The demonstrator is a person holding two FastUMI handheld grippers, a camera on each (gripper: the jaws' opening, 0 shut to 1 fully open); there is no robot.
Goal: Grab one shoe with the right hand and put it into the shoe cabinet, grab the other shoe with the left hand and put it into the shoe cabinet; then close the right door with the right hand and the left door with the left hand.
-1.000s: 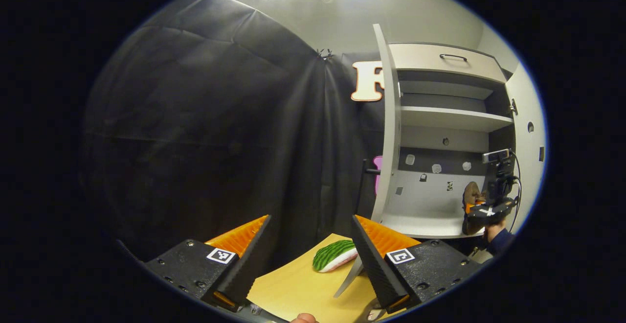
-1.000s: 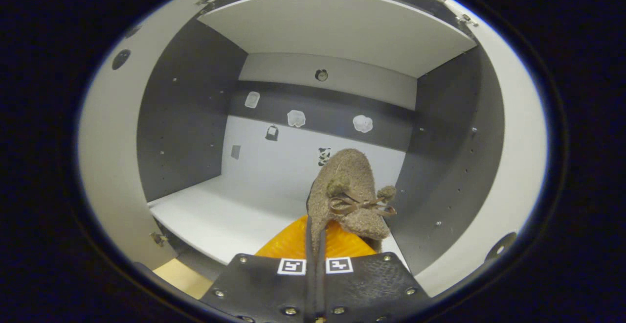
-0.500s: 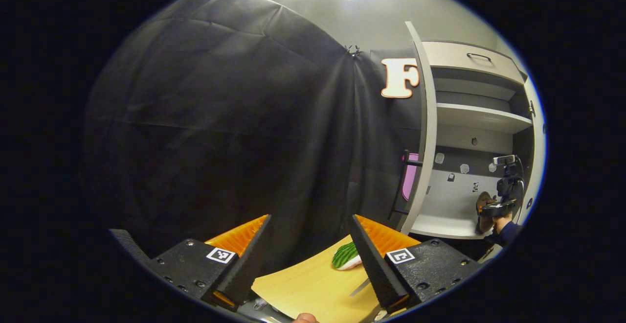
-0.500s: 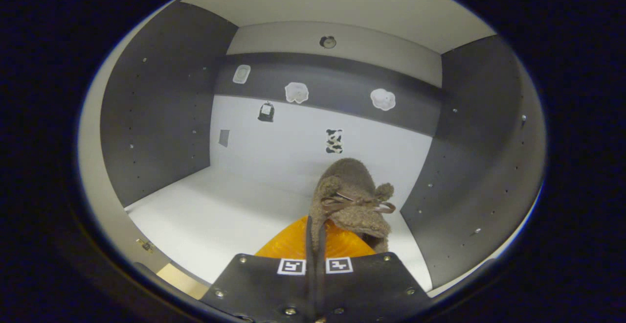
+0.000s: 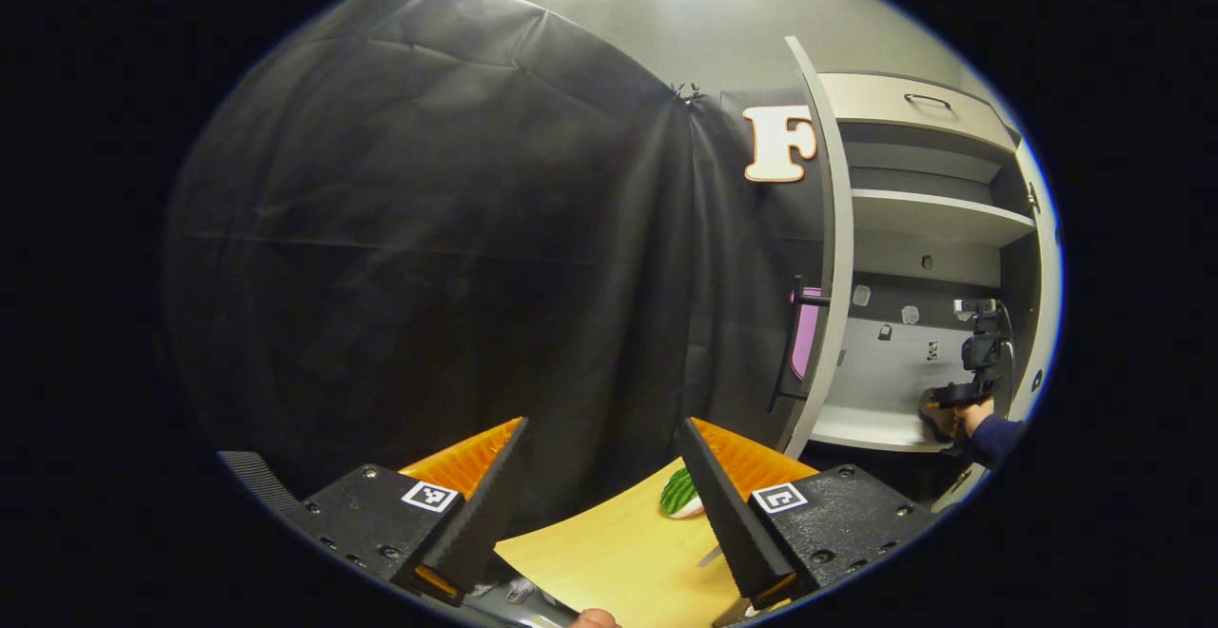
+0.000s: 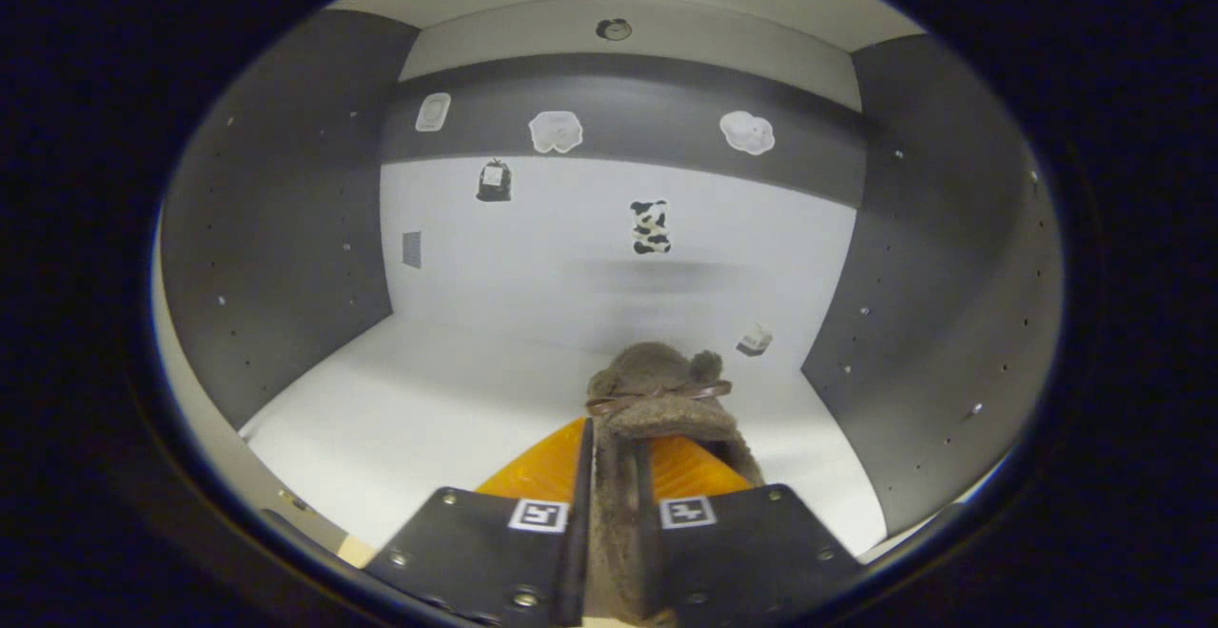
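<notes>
In the left gripper view, the left hand-held gripper (image 5: 601, 476) was seen with its fingers spread wide apart and nothing between them. It was held over a pale wooden worktop (image 5: 609, 561), well to the left of the shoe cabinet (image 5: 928, 219). Beyond the fingers, a green striped shoe with a white sole (image 5: 679, 494) was seen lying on the worktop, partly hidden behind the right-hand finger, nearer to the gripper than to the cabinet and untouched.

Further right in that view, the cabinet was seen with its left door (image 5: 826, 257) swung fully open and its right door (image 5: 1042, 323) open as well. Low inside the cabinet, the right hand-held gripper (image 5: 947, 400) was seen, carried by a hand in a dark sleeve (image 5: 990, 438).

In the right gripper view, the right hand-held gripper (image 6: 609, 476) was seen reaching into the cabinet's lower compartment, above its white bottom shelf (image 6: 438, 419). A brown fuzzy shoe with a small bow (image 6: 658, 400) was seen between its fingers, which stood a little parted. Whether both fingers pressed on the shoe could not be told. The shoe was low over the right part of the shelf; contact with the shelf could not be confirmed.

As a judgement, the first step was nearly finished: the brown shoe was inside the cabinet, though release was not confirmed. Left to do were the green shoe's pick-up and placing, and the closing of both doors.
</notes>
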